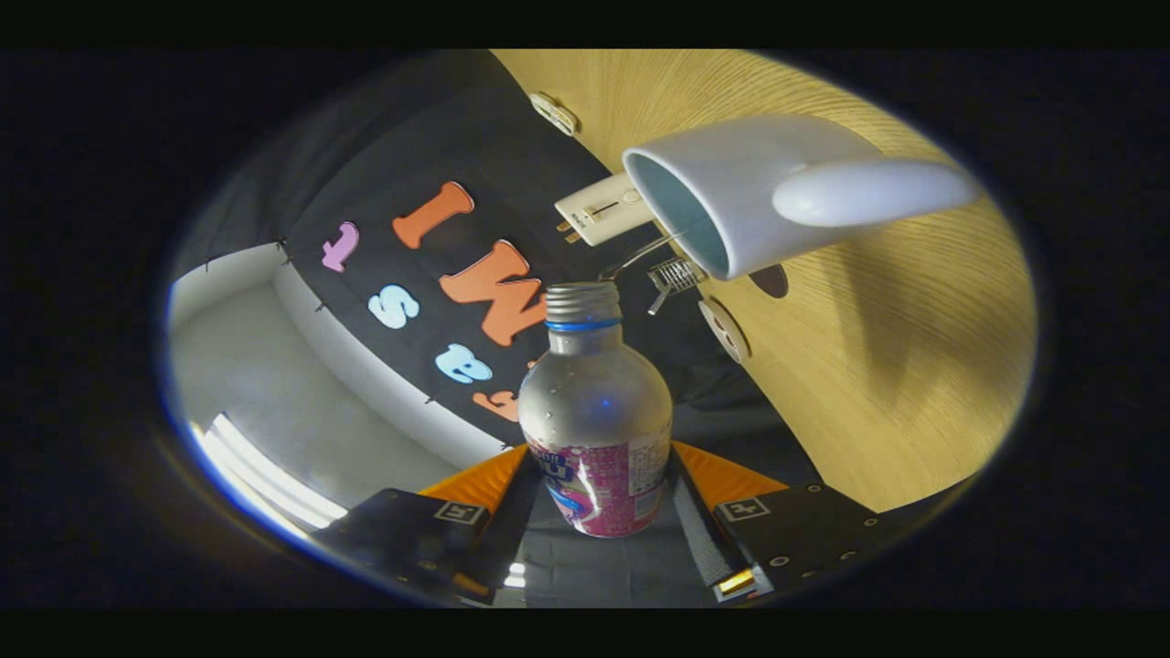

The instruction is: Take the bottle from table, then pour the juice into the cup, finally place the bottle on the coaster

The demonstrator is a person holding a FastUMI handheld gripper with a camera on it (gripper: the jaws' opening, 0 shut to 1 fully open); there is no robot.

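**Fingers clamped on the bottle, tipped toward the cup**

Fingers (599, 512) pinch the bottle (596, 429) from both sides, one pressed against each flank of its pink label, so the bottle sits squarely between them and points straight ahead. Its neck is bare, with no cap on the threaded mouth and a blue ring just beneath the threads. The upper body is clear, with a few droplets clinging inside; I cannot tell how much juice it holds.

From where the camera rides, the whole scene is rolled over. The wooden surface (877, 366) runs steeply alongside, and the white cup (731, 187) stands on it just beyond the bottle's mouth, its open rim facing the bottle and its handle toward the camera. Bottle mouth and cup rim are near, not touching. A small pale device (603, 212) and a tiny wire trolley (674, 274) lie on the surface by the cup. A round disc (724, 329) lies close by on the wood.
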